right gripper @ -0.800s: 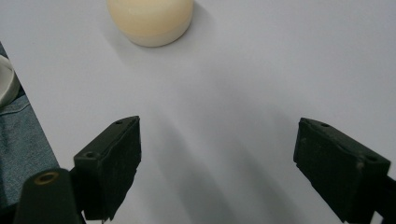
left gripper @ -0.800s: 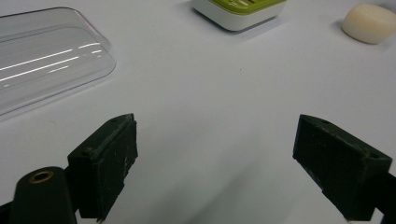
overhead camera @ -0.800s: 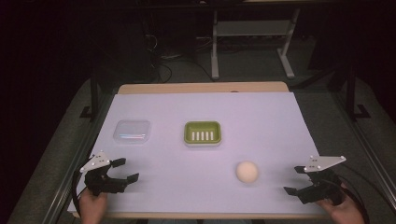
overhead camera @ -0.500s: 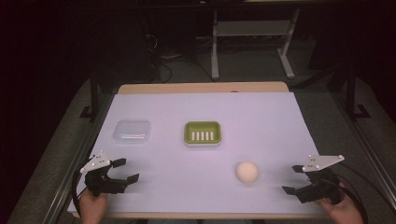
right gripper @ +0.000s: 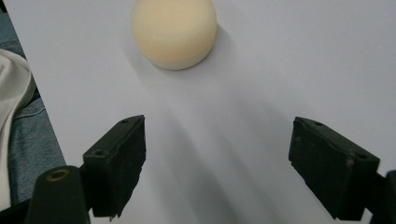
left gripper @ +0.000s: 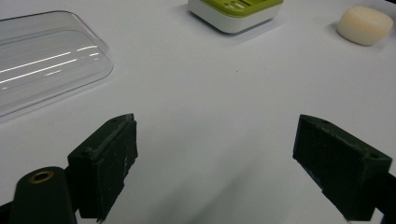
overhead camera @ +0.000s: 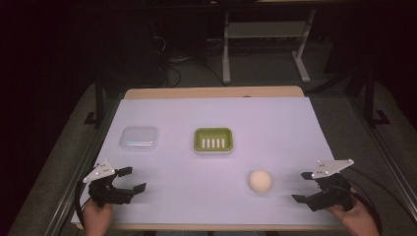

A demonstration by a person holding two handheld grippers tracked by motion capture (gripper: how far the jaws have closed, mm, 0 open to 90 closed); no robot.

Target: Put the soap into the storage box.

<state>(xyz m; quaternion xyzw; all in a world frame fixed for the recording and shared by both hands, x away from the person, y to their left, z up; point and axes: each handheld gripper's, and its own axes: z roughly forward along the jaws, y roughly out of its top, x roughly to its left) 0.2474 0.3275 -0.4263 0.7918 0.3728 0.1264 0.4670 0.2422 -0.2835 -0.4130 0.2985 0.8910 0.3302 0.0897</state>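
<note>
While both of the person's hands rest low at the near edge of the white-covered table [overhead camera: 275,118], nothing has been picked up yet. The right gripper [overhead camera: 302,187] sits at the near right, jaws spread wide and holding nothing, and they point toward the round, cream-coloured bar of soap [overhead camera: 260,181], which lies on the bare table just beside it. From the right gripper view the soap [right gripper: 173,31] is ahead of the open jaws, a little toward the left one, apart from both.

The left gripper [overhead camera: 132,180] waits at the near left, also wide open and empty. Ahead of it lies the clear plastic lid [overhead camera: 139,137], flat on the table, and toward the middle stands the green and white soap dish with a slotted insert [overhead camera: 213,140], well apart from the soap. In the left gripper view the lid [left gripper: 46,60] is at the upper left, the dish [left gripper: 236,11] at the top, the soap [left gripper: 365,25] far off at the right.

My reading is that this is the approach to the soap, with the grasp not begun. The next move calls for the right gripper to slide forward until the jaws straddle the bar, then close gently around its sides; it looks smooth and rounded, so an off-centre pinch could squirt it away. After that it would want carrying over to the dish.
</note>
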